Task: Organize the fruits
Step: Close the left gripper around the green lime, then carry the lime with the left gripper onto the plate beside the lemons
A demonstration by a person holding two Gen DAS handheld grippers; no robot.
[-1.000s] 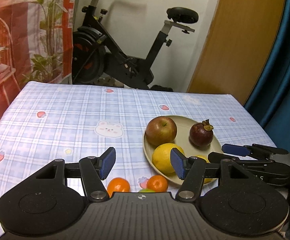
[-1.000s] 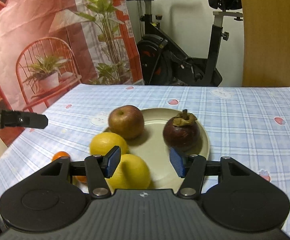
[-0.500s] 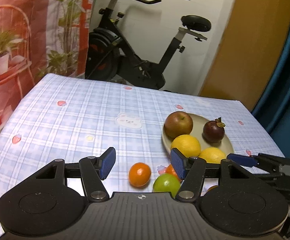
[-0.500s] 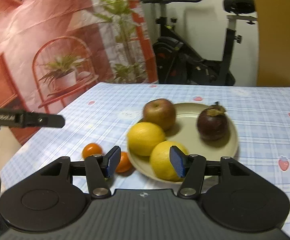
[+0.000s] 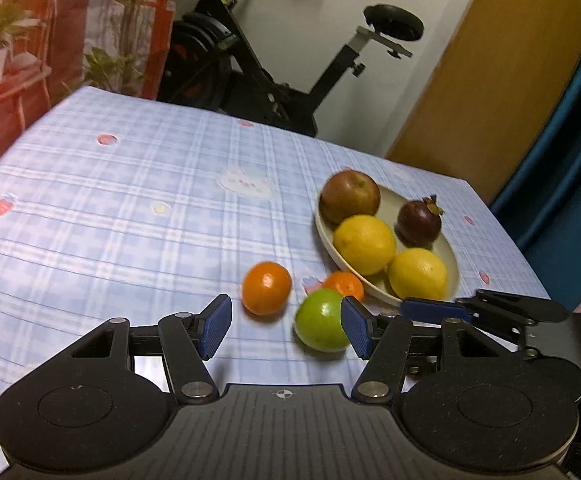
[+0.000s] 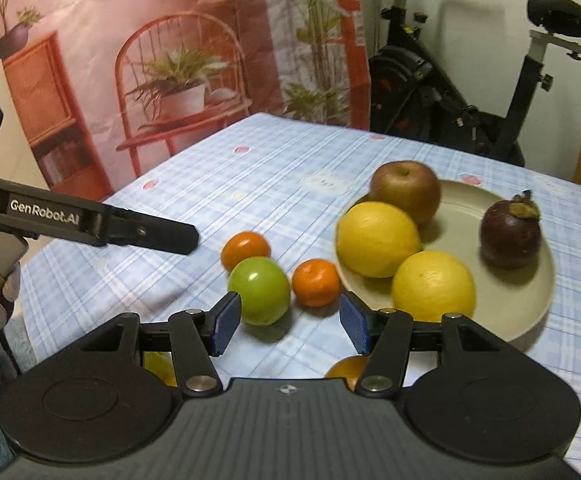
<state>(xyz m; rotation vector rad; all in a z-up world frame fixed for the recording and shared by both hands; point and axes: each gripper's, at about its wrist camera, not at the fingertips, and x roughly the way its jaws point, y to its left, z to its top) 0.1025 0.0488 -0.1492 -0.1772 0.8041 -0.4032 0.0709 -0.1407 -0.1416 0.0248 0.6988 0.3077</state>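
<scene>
The loose fruit looks like the weak spot: the green fruit (image 5: 321, 319), the orange (image 5: 266, 288) above and left of it and the second orange (image 5: 343, 284) tucked against the plate (image 5: 324, 236) sit close together on the bench (image 5: 130, 208), low and centre in the left wrist view, and all are round enough to roll. If a claw comes down a little off line, one pad could nudge the green fruit into its neighbours or toward the near edge of the bench. The two claws are also near each other here, so they might knock together over the same fruit. The plate already carries an apple (image 5: 349, 197), two lemons (image 5: 364, 245) and a mangosteen (image 5: 418, 222), so a careless drop could jostle them. The left claw (image 5: 286, 326) stands partly spread and pinches nothing; its right pad sits just beside the green fruit, whether touching I cannot tell. The right claw (image 6: 288, 322) is likewise partly spread and empty, with the green fruit just above its left pad.
</scene>
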